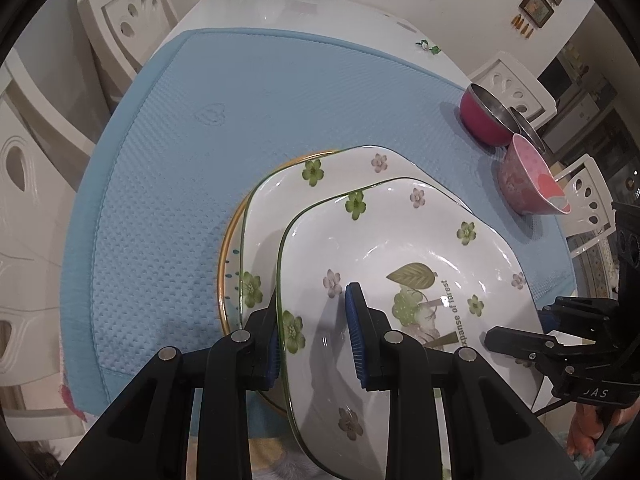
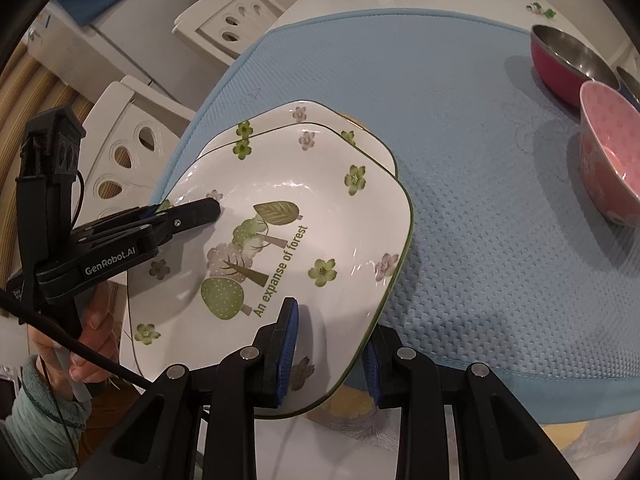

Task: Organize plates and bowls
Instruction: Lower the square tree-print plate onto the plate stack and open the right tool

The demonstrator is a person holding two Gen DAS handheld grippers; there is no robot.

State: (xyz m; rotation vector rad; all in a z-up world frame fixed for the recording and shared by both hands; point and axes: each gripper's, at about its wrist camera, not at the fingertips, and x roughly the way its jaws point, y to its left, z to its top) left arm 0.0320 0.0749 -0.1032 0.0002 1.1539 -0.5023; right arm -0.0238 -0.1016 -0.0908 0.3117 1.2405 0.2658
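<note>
Nearest each camera, both hand-held grippers clamp the same square floral plate (image 1: 400,248). The left hand-held gripper (image 1: 312,332) pinches the plate's left rim between its blue pads, one pad under the rim and one on the upper face. The right hand-held gripper (image 2: 330,344) is clamped on the opposite rim the same way, one pad on the printed face and the other below the edge. The plate bears green and pink flowers, trees and the words "An expanse of forest".

It lies over a second floral plate (image 1: 320,176) of like pattern, offset toward the viewer; whether the two touch cannot be told. Beneath both peeks a gold-rimmed plate (image 1: 230,248). The stack rests on a blue textured mat (image 1: 240,100) covering the white tabletop (image 1: 280,8).

Farther right on the mat stand a pink patterned bowl (image 2: 608,152) and, just beyond it, a red bowl with metal interior (image 2: 568,56).
</note>
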